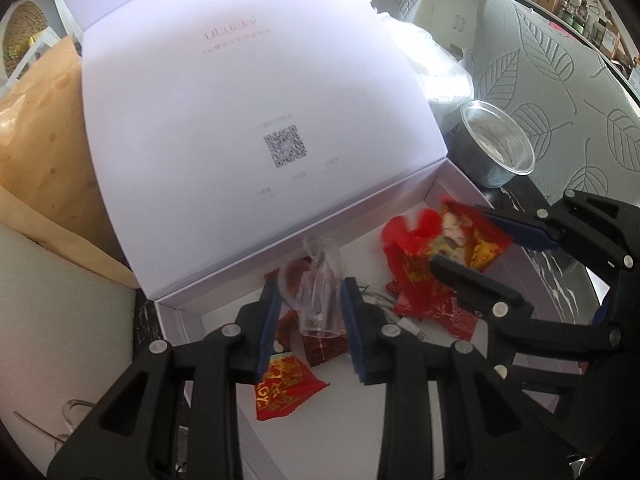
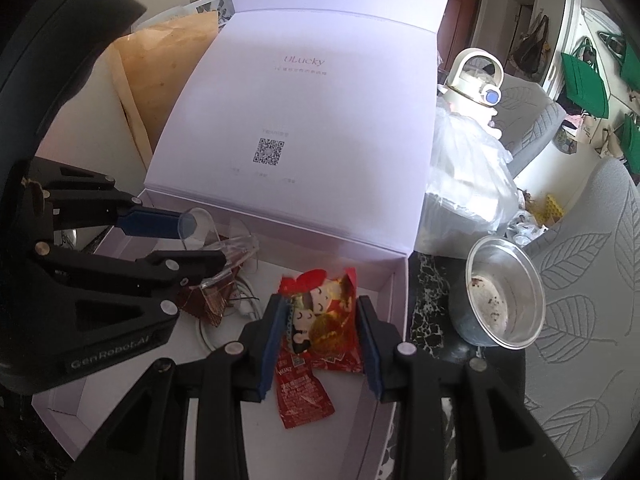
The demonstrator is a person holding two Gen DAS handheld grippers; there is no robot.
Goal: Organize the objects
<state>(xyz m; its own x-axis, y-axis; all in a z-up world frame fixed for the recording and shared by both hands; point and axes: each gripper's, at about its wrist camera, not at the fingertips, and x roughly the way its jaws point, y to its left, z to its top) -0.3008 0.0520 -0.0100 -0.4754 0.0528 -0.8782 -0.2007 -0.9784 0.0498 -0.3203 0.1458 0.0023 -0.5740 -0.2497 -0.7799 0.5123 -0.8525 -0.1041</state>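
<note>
The right tool point(image 2: 320, 320) pinches a cartoon candy packet point(image 2: 320, 316) above a white box point(image 2: 384, 280); left of it, the left tool point(image 2: 196, 240) clasps a clear cup point(image 2: 208, 236).

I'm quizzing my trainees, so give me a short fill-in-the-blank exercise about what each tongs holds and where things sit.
1. The left tongs grip a clear plastic ____.
2. The right tongs hold a red ____ packet.
3. Both hover over the open white ____, lid raised.
4. The metal bowl stands ____ it.

Missing words: cup; snack; box; outside

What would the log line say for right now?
left gripper: shut on clear plastic cup | right gripper: around cartoon candy packet | both over open white box
</note>
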